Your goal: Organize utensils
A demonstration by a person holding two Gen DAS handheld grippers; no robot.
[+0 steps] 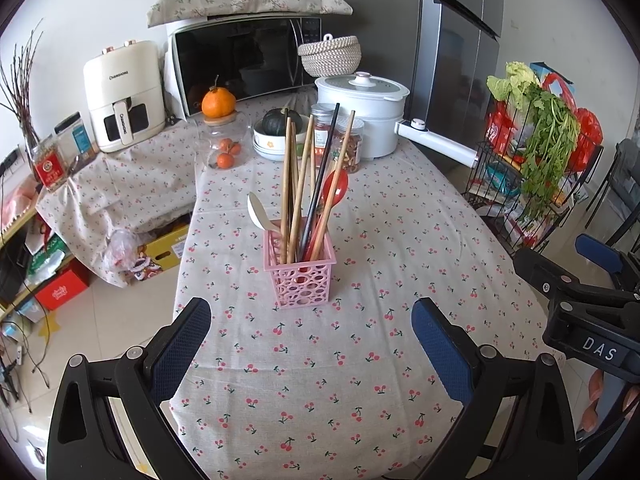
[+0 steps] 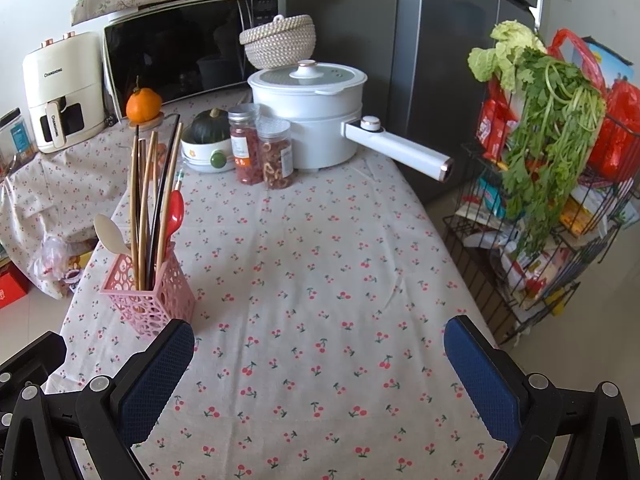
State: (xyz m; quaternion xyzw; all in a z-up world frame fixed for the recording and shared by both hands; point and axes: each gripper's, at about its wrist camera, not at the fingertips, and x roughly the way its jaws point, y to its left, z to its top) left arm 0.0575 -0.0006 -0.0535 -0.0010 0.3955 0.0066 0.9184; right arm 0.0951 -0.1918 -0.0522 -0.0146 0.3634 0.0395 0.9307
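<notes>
Left gripper: jaws stand wide apart and hold nothing; it hovers over the tablecloth, on the near side of the pink basket.
Right gripper: jaws also wide apart, nothing between them; it is over the cloth, to the right of the pink basket and nearer to the camera.
Pink basket: stands upright on the tablecloth, apart from both grippers.
Chopsticks: several wooden ones and one dark one stand inside the pink basket, leaning a little.
Red spoon: in the pink basket, bowl end up, on its right side.
White spoon: in the pink basket, bowl end up, leaning over its left edge.
Two jars: behind the pink basket, well apart from it.
White pot: behind the jars, farther from the pink basket, its handle pointing right.
Microwave: far behind the pink basket, by the wall.
</notes>
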